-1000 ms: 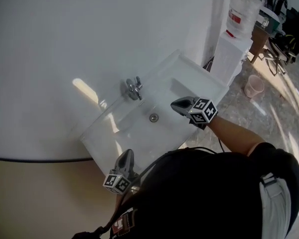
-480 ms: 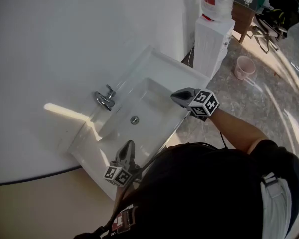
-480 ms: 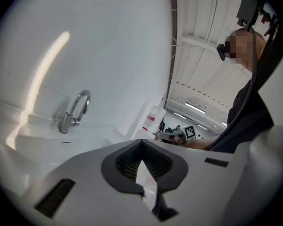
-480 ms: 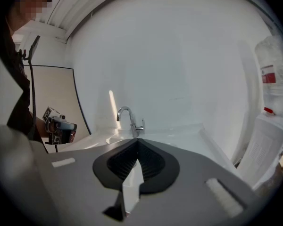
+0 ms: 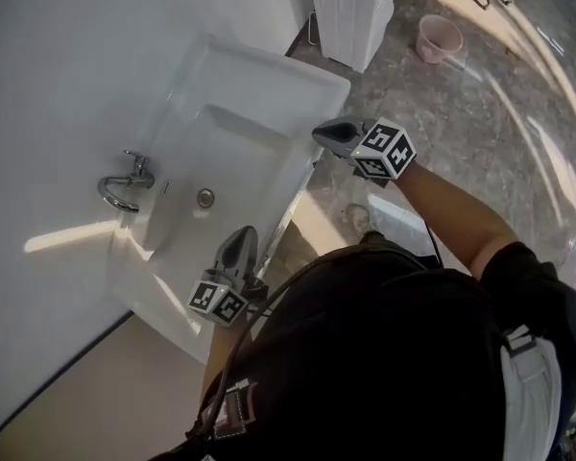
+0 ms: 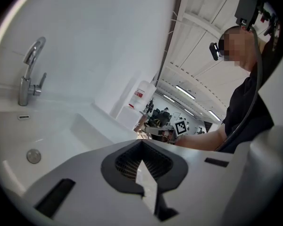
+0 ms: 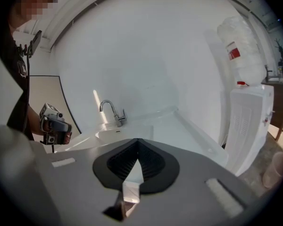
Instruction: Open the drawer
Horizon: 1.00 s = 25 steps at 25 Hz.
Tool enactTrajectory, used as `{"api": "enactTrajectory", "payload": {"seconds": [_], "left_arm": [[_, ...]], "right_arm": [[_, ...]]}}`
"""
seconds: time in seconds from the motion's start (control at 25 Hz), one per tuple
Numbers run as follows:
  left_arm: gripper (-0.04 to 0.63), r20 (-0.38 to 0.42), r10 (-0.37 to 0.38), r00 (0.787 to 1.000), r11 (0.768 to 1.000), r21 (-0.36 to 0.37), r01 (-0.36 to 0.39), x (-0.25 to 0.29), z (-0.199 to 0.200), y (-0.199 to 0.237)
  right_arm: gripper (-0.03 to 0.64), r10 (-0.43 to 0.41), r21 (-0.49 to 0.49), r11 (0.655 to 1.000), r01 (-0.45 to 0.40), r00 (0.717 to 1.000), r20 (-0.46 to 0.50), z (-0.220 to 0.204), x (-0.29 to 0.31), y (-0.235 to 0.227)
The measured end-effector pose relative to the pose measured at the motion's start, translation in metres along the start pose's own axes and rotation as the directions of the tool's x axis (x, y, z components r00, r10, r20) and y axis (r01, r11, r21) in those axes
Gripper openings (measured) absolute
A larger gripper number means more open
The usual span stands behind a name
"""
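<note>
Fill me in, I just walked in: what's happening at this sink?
A person stands at a white sink with a faucet, holding a gripper in each hand. The left gripper hangs over the sink's front edge, the right gripper beside its front corner. Both are shut, empty and touching nothing. I can't make out a drawer.

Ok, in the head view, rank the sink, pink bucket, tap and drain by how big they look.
1. sink, by far the largest.
2. pink bucket and tap look about alike; the bucket sits farther off on the floor, so I won't split them.
3. drain, smallest.
</note>
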<state>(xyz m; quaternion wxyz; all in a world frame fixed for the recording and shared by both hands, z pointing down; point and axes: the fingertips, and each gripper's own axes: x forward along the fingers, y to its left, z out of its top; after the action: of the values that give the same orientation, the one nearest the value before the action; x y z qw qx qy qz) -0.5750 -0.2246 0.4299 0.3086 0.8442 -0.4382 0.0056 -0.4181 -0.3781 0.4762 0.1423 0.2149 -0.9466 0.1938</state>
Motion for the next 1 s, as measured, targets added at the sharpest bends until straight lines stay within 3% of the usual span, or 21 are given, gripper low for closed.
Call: {"api": "enactTrajectory", "payload": {"seconds": [0.16,0.36,0.72,1.0], "left_arm": [[-0.009,-0.110,-0.038,0.993,0.999,-0.015,0.037,0.047,-0.028,-0.012],[-0.009,-0.215,-0.117,0.970,0.993,-0.023,0.114,0.098,-0.066,-0.026],[-0.009,-0.371,-0.222,0.902,0.975,-0.065,0.214,0.161,-0.152,-0.030],[-0.009,-0.482,-0.238,0.843,0.971,-0.093,0.221,0.193,-0.238,-0.019]], "right_arm": [[0.002,-0.023,0.065,0.998,0.023,1.000,-0.003,-0.036,-0.008,-0.033],[0.002,-0.044,0.123,0.991,0.044,0.999,0.002,-0.077,-0.010,-0.065],[0.002,-0.080,0.254,0.964,0.083,0.997,-0.021,-0.184,0.011,-0.104],[0.003,-0.080,0.339,0.937,0.088,0.996,-0.037,-0.271,0.045,-0.131]]}}
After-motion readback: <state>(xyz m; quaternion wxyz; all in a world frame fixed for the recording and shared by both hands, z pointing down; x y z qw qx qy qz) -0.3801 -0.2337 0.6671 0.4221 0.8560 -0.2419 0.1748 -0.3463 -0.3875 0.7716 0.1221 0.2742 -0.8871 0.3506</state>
